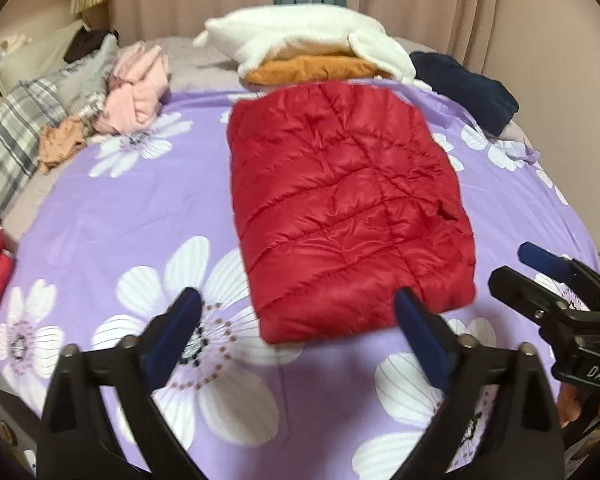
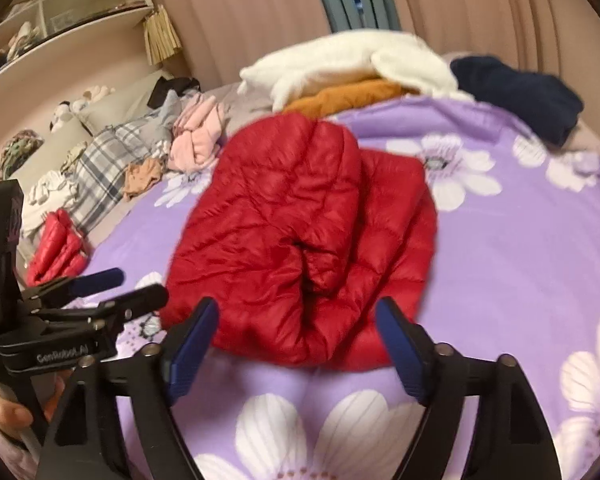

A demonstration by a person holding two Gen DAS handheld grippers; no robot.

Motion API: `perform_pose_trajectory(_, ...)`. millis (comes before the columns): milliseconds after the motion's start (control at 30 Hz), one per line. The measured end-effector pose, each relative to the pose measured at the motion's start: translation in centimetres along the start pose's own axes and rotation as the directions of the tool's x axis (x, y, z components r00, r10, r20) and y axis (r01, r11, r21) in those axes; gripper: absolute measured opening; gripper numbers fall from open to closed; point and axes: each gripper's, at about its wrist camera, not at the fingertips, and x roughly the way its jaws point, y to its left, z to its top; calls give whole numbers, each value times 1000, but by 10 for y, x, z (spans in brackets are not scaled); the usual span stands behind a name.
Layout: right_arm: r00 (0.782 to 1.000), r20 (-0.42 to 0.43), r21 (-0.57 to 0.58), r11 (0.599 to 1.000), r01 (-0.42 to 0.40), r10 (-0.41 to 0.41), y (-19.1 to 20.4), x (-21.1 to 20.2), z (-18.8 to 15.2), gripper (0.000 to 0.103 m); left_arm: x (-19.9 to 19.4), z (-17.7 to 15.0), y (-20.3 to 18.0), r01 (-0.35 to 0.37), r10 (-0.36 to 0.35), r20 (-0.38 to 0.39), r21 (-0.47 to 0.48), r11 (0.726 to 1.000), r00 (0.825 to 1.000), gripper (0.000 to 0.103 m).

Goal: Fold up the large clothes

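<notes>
- Left wrist view: the folded red puffer jacket [image 1: 348, 208] lies flat on the purple flowered bedspread [image 1: 108, 220], just ahead of the left gripper [image 1: 298, 320], whose jaws stand wide with nothing between them
- Right wrist view: the right gripper [image 2: 296, 332] spreads wide and empty too, the jacket's near edge just beyond its fingertips
- Beyond the jacket sit a white garment [image 1: 300, 36] and an orange garment [image 1: 316, 68]
</notes>
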Motion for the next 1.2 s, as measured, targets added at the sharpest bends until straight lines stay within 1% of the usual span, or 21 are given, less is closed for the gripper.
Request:
perform_pose_trajectory(67,1000,3,-8,1000,12,-12,5,-12,1,87,-16,-2,0,-36,36,16,9,999,999,102)
perform_pose_trajectory(100,1000,4,-9,1000,25,-25,7,-18,1,90,-24,-4,0,-43,43,19,12,999,999,102)
perform_pose_trajectory(167,999,6,-9,999,39,-39,10,-29,1,95,-36,-7,2,-37,37,22,8,999,999,102)
perform_pose_trajectory(200,999,3,-8,999,44,-44,11,-34,2,100,-44,-9,2,-31,31,23,3,1000,999,102)
perform_pose_trajectory(233,999,3,-10,999,47,-47,13,-38,2,102,-50,-11,2,-25,25,23,-2,1000,999,102)
perform_pose_trajectory(267,999,7,-15,999,51,-51,15,-44,3,102,-59,-13,2,-15,15,32,-4,1000,999,102)
perform_pose_trajectory(367,997,23,-37,997,71,-70,23,-55,2,102,-74,-16,1,-31,31,54,-6,1000,998,103)
perform_pose_trajectory(467,995,45,-54,995,88,-86,30,-63,-1,102,-81,-20,-1,-52,52,66,-9,999,996,103)
perform_pose_trajectory(533,995,30,-52,994,101,-99,30,-60,-4,102,-80,-21,0,-68,69,60,-9,998,996,103)
perform_pose_trajectory(600,990,8,-50,988,143,-143,30,-51,-7,102,-81,-23,0,-75,75,56,-5,997,996,103)
perform_pose_trajectory(633,989,8,-50,988,148,-148,31,-51,-8,102,-81,-23,0,-78,78,57,-3,997,995,103)
perform_pose_trajectory(733,992,11,-48,991,128,-127,34,-53,-9,102,-83,-23,0,-91,91,65,-3,996,994,103)
perform_pose_trajectory(900,991,36,-52,990,133,-131,38,-59,-7,102,-86,-22,3,-95,95,72,-10,995,993,103)
perform_pose_trajectory(1200,991,33,-53,990,131,-129,41,-58,-7,102,-86,-21,1,-94,94,74,1,996,993,103)
